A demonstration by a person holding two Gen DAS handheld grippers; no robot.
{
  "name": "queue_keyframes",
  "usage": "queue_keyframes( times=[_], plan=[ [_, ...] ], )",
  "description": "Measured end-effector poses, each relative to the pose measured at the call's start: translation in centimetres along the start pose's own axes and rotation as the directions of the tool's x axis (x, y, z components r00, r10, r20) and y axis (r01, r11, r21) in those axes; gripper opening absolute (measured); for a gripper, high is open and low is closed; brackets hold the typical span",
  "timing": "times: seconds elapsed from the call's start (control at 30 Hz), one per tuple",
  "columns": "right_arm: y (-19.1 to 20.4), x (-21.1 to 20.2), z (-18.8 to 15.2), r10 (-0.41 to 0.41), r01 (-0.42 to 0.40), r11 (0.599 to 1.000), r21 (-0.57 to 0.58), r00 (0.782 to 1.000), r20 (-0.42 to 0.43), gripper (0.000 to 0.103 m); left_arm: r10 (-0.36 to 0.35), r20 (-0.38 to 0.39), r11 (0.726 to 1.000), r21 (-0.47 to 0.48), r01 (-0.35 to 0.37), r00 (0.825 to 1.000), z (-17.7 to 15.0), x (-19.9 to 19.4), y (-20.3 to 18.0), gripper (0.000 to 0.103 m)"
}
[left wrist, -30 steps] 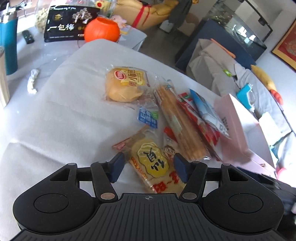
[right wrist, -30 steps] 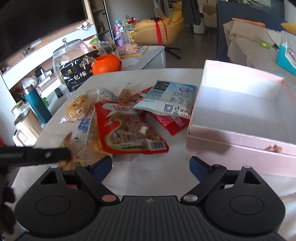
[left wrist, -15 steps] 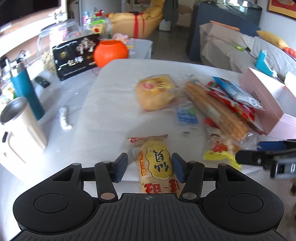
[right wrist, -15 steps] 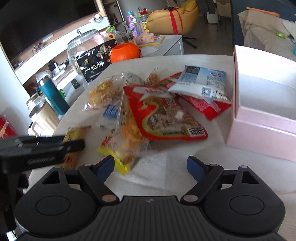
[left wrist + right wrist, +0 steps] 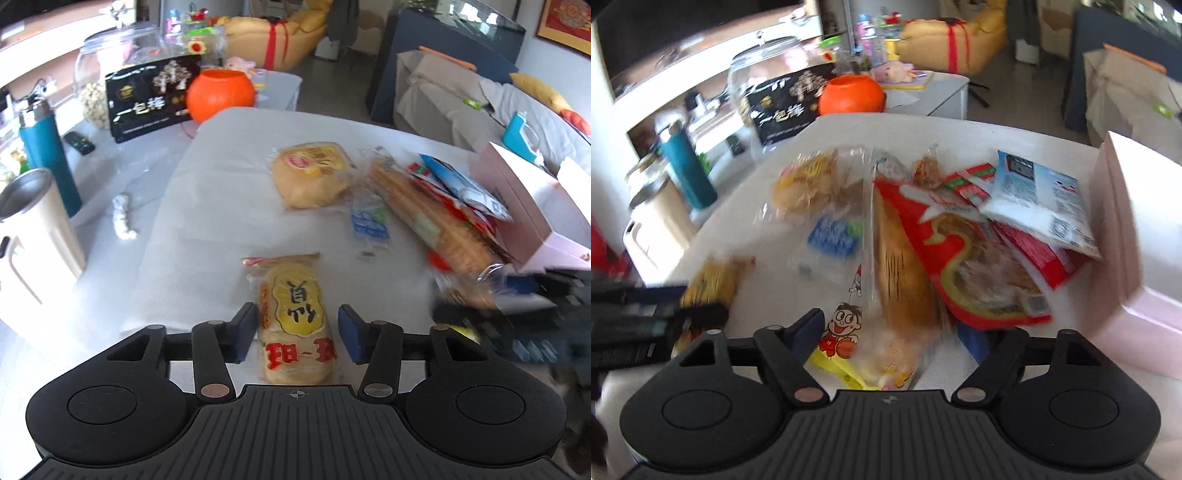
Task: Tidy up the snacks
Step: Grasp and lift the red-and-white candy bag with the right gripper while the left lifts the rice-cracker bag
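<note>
My left gripper [image 5: 297,329] fingers straddle the rice cracker pack [image 5: 295,314], released; I should clamp its middle squarely. Right gripper [image 5: 890,334] gapes over the cartoon packet [image 5: 857,343].

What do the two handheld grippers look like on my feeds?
Both look identical: the left gripper and right gripper have matte black ribbed bodies, two round side discs, black linkage arms with metallic pivot pins, and dark blue finger pads. No cables or sleeves visible.

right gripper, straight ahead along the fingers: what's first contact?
Likely the clear cartoon-boy snack bag, which already lies between the open fingers of the right gripper. Just beyond it is the red snack packet. Motion blur makes depth uncertain.
</note>
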State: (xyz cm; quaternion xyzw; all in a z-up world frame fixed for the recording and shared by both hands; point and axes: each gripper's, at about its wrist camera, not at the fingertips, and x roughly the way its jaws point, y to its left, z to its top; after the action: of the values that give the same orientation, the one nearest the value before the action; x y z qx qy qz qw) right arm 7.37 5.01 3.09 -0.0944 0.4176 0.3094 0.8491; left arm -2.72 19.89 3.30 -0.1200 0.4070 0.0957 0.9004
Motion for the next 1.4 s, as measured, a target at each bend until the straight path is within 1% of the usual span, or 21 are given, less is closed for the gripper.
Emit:
queue_keyframes(
  times=[0.03,0.1,0.17,0.23,0.3,0.37,0.47,0.53,0.67,0.77,0.87,0.93,1.0,1.07,1.1,1.13,1.2,1.27,1.33,1.4],
  plan=[
    [-0.5,-0.9,-0.7,0.013,-0.013,1.0,-0.012,1.0,-0.002,0.077,-0.009,0.003,1.0,0.016,0.009,1.0,-0.1,0.1,-0.6,0.044],
    [-1.5,-2.7,-2.6,0.025,-0.025,0.999,-0.03,1.0,-0.001,0.077,-0.049,-0.004,0.998,0.045,0.049,0.999,-0.3,0.2,-2.0,0.044],
    [-2.6,-4.3,-4.3,0.013,-0.012,0.999,-0.035,1.0,0.006,0.077,-0.103,-0.02,0.99,0.092,0.105,0.994,-0.6,0.3,-3.7,0.045],
    [-4.1,-5.7,-5.8,-0.008,0.008,1.0,-0.02,1.0,0.014,0.078,-0.148,-0.04,0.977,0.152,0.152,0.988,-1.2,0.3,-5.7,0.045],
    [-5.3,-6.7,-6.7,-0.031,0.031,0.999,-0.005,0.999,0.019,0.081,-0.154,-0.055,0.961,0.223,0.163,0.986,-1.8,0.2,-7.7,0.046],
    [-6.3,-7.4,-7.6,-0.054,0.054,0.999,0.003,0.998,0.016,0.084,-0.171,-0.072,0.948,0.258,0.184,0.983,-2.2,0.1,-8.8,0.046],
    [-7.2,-7.6,-7.9,-0.096,0.095,0.995,0.023,0.995,0.011,0.086,-0.128,-0.069,0.949,0.282,0.142,0.989,-2.4,0.3,-9.9,0.046],
    [-7.5,-7.7,-8.0,-0.102,0.101,0.994,0.05,0.995,0.014,0.086,-0.106,-0.065,0.952,0.28,0.121,0.992,-2.2,0.6,-10.1,0.046],
    [-7.6,-7.6,-7.7,-0.116,0.115,0.988,0.102,0.993,0.004,0.087,-0.089,-0.075,0.95,0.292,0.108,0.993,-1.7,0.6,-10.2,0.046],
    [-8.1,-8.0,-8.0,-0.098,0.096,0.989,0.116,0.995,0.01,0.086,-0.087,-0.071,0.948,0.302,0.104,0.994,-1.9,0.5,-10.3,0.046],
    [-8.6,-8.5,-8.7,-0.107,0.107,0.989,0.1,0.994,0.004,0.087,-0.091,-0.069,0.949,0.296,0.108,0.993,-2.0,0.6,-10.3,0.046],
    [-8.8,-9.0,-9.3,-0.128,0.128,0.99,0.066,0.992,0.0,0.087,-0.093,-0.069,0.949,0.295,0.109,0.993,-2.0,0.6,-10.3,0.047],
    [-9.0,-9.5,-9.9,-0.18,0.18,0.983,0.027,0.984,0.008,0.087,-0.094,-0.066,0.949,0.294,0.109,0.993,-2.1,0.6,-10.3,0.047],
    [-9.1,-10.2,-10.4,-0.24,0.24,0.971,-0.004,0.97,0.034,0.087,-0.096,-0.062,0.95,0.291,0.11,0.993,-2.2,0.6,-10.3,0.047],
    [-9.3,-10.5,-10.6,-0.244,0.245,0.97,-0.008,0.969,0.047,0.087,-0.097,-0.061,0.951,0.29,0.111,0.993,-2.2,0.5,-10.2,0.047],
    [-9.6,-10.9,-10.8,-0.229,0.229,0.973,-0.002,0.972,0.057,0.087,-0.098,-0.06,0.951,0.29,0.111,0.993,-2.2,0.5,-10.2,0.047],
    [-10.2,-11.6,-10.8,-0.163,0.161,0.986,0.037,0.984,0.07,0.087,-0.099,-0.059,0.95,0.291,0.112,0.993,-2.3,0.5,-10.2,0.047],
    [-10.8,-11.8,-10.5,-0.114,0.108,0.991,0.084,0.991,0.074,0.087,-0.102,-0.059,0.949,0.295,0.115,0.993,-2.4,0.4,-10.2,0.047],
    [-11.1,-11.3,-10.0,-0.111,0.102,0.987,0.12,0.991,0.073,0.087,-0.105,-0.06,0.947,0.298,0.119,0.993,-2.5,0.3,-10.1,0.047],
    [-11.2,-10.5,-9.5,-0.137,0.127,0.984,0.125,0.988,0.069,0.087,-0.111,-0.063,0.946,0.299,0.125,0.992,-2.5,0.2,-10.0,0.047]
  ],
)
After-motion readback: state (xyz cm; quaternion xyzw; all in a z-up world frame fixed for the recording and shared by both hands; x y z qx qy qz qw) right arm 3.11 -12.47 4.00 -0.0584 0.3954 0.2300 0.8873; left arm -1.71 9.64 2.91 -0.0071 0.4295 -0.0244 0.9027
